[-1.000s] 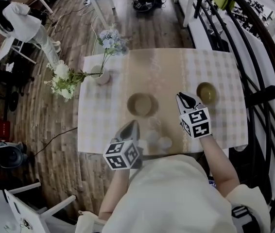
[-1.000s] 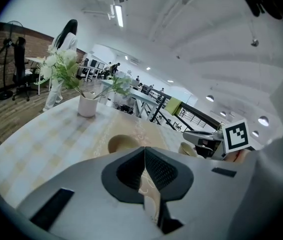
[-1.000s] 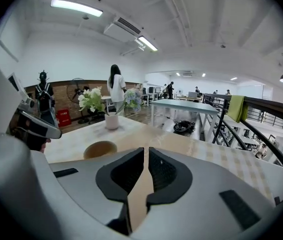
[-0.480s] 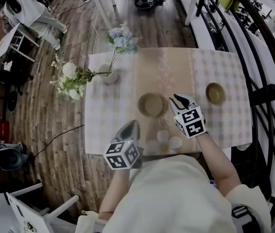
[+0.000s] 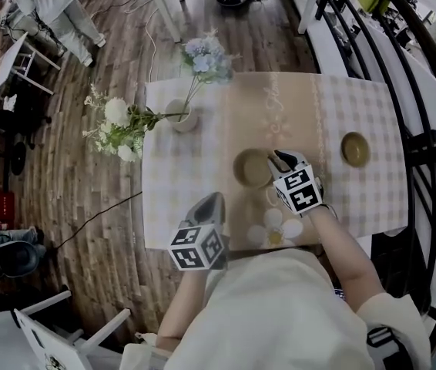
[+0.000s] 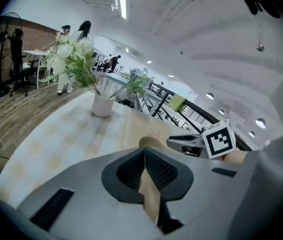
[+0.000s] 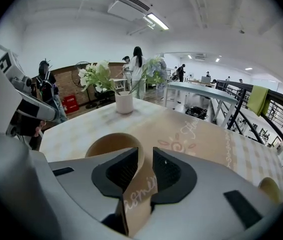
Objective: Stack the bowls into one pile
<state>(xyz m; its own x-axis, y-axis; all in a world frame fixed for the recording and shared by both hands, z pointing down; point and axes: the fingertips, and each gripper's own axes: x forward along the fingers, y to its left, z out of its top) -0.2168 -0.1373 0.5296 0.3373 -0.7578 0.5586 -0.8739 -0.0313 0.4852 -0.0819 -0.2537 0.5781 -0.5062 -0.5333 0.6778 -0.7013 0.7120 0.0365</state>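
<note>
Bearing bowl (image 5: 251,168): table (image 5: 187,195), floor (image 5: 72,168) seemingly wooden

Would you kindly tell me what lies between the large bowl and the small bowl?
In the head view, the right gripper sits at the large bowl's right rim; from there to the small bowl is only bare tablecloth.

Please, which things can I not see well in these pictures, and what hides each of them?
- Tan bowl, right gripper view: only part of the rim shows; the body of the right gripper covers the rest.
- Small bowl, same view: cut down to a sliver by the gripper body.
- Left gripper view: the body of the left gripper hides nearly all of the tan bowl.
- Table, head view: its near edge is hidden by the person's clothing.
</note>
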